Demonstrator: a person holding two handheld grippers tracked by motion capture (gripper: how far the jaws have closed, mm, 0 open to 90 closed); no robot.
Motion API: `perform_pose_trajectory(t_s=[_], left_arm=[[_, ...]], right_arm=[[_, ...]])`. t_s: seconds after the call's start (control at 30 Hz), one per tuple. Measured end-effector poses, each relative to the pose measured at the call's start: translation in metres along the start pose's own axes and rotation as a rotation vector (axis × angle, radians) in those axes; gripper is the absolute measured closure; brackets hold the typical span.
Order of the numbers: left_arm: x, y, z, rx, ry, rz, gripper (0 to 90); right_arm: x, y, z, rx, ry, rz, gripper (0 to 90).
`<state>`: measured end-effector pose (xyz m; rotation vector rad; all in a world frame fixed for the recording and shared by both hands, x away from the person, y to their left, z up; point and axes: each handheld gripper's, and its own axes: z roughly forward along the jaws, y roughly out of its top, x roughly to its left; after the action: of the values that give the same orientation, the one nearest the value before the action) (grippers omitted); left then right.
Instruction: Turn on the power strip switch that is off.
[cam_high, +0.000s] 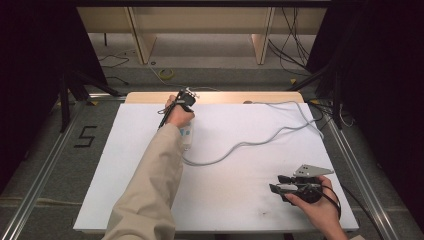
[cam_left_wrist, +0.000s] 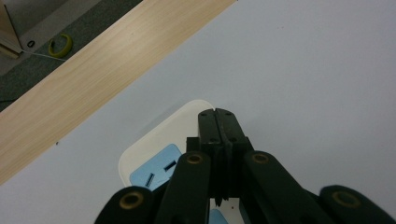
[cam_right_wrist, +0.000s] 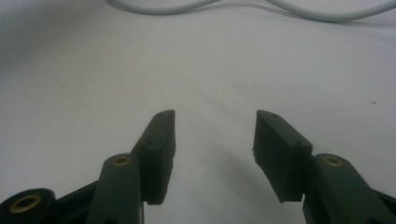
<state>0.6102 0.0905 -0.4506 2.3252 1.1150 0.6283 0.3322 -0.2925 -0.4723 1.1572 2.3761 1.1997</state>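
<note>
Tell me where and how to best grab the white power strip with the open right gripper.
Probably across its narrow width, jaws on the two long side walls. The power strip lies flat on the white table, long and slim, so its long edges fit between jaws. Come from above on the near, cable end, since the left gripper, shut, sits over the far end. The right gripper is open.

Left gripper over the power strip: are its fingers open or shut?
Shut. In the left gripper view the left gripper has its two black fingers pressed together with nothing between them, above the white power strip.
</note>
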Motion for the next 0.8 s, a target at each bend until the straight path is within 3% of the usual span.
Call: perform_pose_trajectory(t_s=[0.07,0.4,0.5,0.6,0.8], left_arm=[[0.001,0.000,0.000,0.015,0.013,0.013,90.0],[0.003,-0.001,0.000,-0.010,-0.037,-0.021,90.0],[-0.005,0.003,0.003,-0.002,0.015,0.030,90.0],[-0.002,0.002,0.003,-0.007,-0.001,-0.002,90.0],[-0.003,0.004,0.001,-0.006,0.009,0.008,90.0]], right_arm=[[0.000,0.000,0.000,0.001,0.000,0.002,49.6],[0.000,0.001,0.001,0.006,0.001,-0.004,50.0],[0.001,0.001,0.001,0.005,0.001,-0.005,50.0],[0.001,0.001,0.000,0.002,0.000,-0.005,50.0],[-0.002,-0.001,-0.001,0.007,-0.001,0.003,50.3]])
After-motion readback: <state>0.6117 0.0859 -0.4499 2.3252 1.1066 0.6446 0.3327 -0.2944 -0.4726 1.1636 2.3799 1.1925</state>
